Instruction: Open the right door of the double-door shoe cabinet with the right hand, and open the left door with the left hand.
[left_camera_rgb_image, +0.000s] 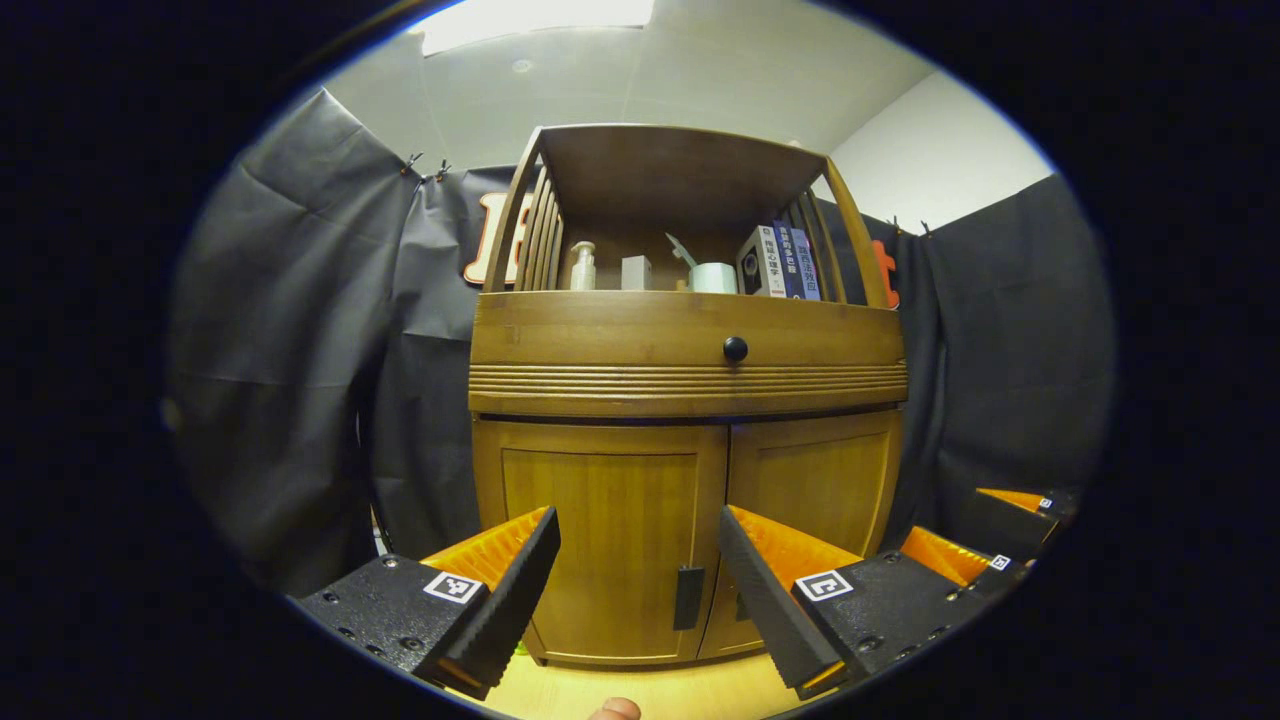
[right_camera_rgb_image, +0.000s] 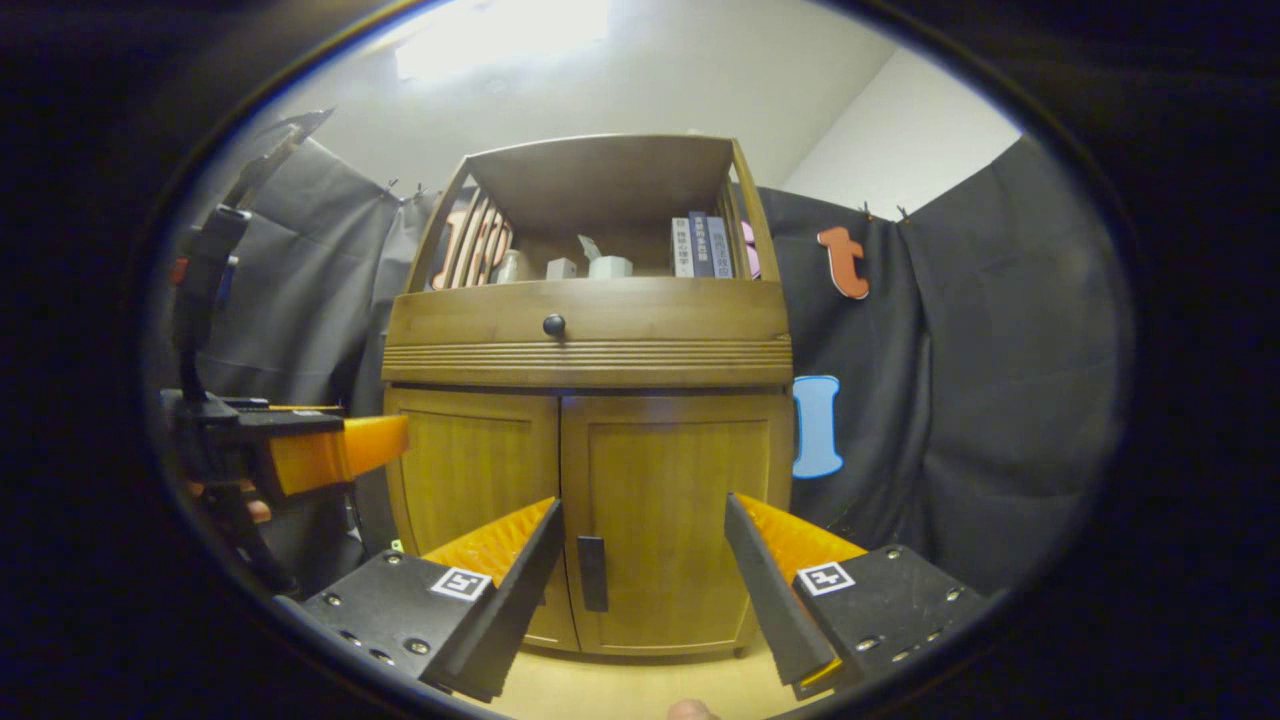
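1. In the left gripper view the left gripper (left_camera_rgb_image: 638, 560) stands wide apart and holds nothing; the left door (left_camera_rgb_image: 600, 540) of the shoe cabinet (left_camera_rgb_image: 688, 390) shows in the gap between its fingers, still some way ahead.
2. A dark handle (left_camera_rgb_image: 688, 597) sits near that door's inner edge, low down. Both doors are closed.
3. In the right gripper view the right gripper (right_camera_rgb_image: 645, 565) is likewise spread wide and empty, with the right door (right_camera_rgb_image: 675, 520) framed between its fingers, not touched.
4. That door's dark handle (right_camera_rgb_image: 592, 573) lies just beside the inner face of the gripper's left finger (right_camera_rgb_image: 500, 590) in the picture.
5. Above the doors runs a drawer front with a round black knob (left_camera_rgb_image: 735, 349).
6. The open shelf on top holds a bottle (left_camera_rgb_image: 582, 267), a white cup (left_camera_rgb_image: 712, 277) and some books (left_camera_rgb_image: 785, 262).
7. The cabinet stands on a light wooden floor (left_camera_rgb_image: 650, 690) against the black cloth wall.
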